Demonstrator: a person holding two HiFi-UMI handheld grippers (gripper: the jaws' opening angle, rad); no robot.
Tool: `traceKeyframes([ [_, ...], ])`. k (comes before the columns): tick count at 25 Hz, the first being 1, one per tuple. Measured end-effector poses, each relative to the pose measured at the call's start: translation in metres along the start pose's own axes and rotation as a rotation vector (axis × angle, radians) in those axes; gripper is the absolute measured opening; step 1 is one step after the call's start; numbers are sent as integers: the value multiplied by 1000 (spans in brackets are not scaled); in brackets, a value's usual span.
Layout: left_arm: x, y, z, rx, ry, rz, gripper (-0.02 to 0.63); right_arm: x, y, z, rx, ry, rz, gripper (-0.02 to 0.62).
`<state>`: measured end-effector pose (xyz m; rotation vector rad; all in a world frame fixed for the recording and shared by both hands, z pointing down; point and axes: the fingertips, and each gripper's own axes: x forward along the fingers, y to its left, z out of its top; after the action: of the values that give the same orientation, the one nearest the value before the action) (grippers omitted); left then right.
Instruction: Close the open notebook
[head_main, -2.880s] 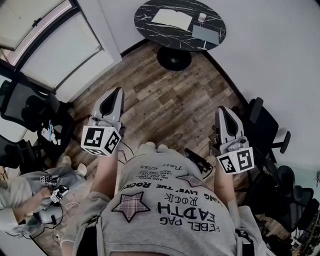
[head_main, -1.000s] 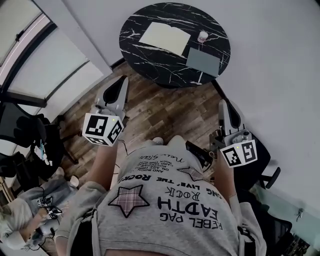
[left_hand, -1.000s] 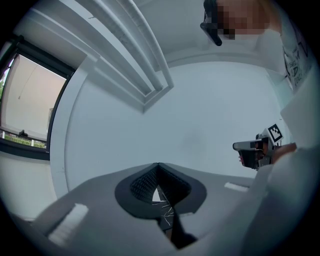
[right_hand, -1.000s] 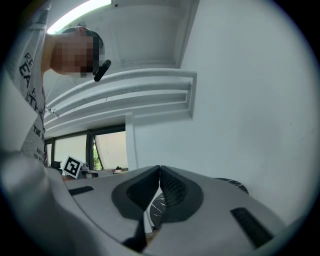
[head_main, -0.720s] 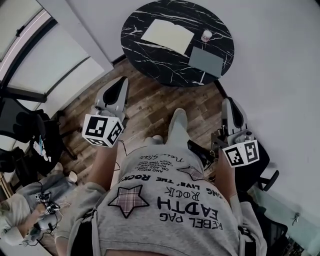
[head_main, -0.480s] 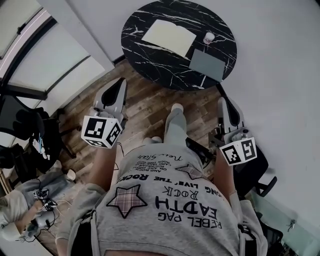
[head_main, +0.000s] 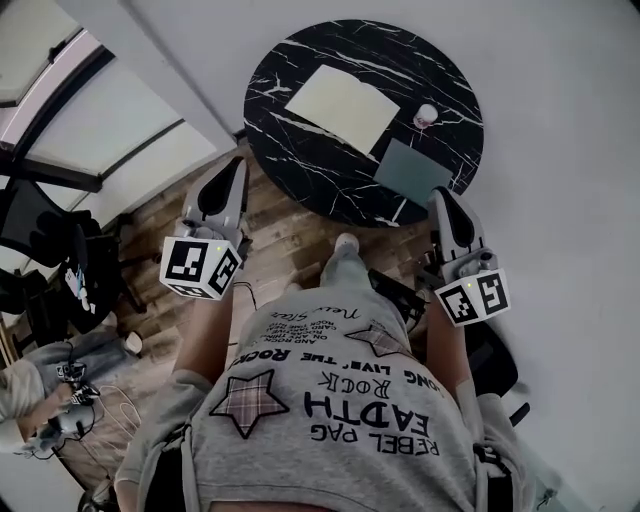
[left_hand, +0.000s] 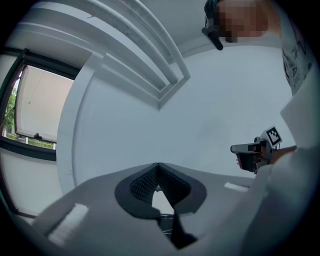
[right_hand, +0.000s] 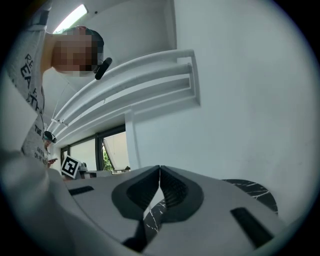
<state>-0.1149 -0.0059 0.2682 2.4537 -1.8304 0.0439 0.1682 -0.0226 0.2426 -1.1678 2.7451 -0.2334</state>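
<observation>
Head view: notebook (head_main: 342, 103) open, flat mid-table (head_main: 300, 160). Left gripper (head_main: 231, 168) short of the table's near edge, right gripper (head_main: 441, 196) at that edge, both well apart from the notebook.
Left gripper view: jaws clenched, empty.
Right gripper view: clenched, empty, table just ahead.

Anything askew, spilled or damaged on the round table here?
Nothing stands out. The open notebook lies flat on the black table, with a grey pad and a small cup beside it, and nothing spilled.
</observation>
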Motion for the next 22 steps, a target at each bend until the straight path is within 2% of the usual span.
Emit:
traceKeyframes([
  [4, 36, 2, 3, -2, -4, 49, 9, 33, -36, 13, -4, -2, 59, 12],
  [11, 98, 4, 0, -35, 0, 100, 9, 76, -96, 20, 2, 22, 106, 12],
  [16, 131, -9, -9, -32, 32, 60, 9, 91, -120, 21, 15, 28, 100, 12],
  [22, 162, -3, -22, -52, 68, 8, 9, 92, -139, 19, 26, 43, 24, 12],
])
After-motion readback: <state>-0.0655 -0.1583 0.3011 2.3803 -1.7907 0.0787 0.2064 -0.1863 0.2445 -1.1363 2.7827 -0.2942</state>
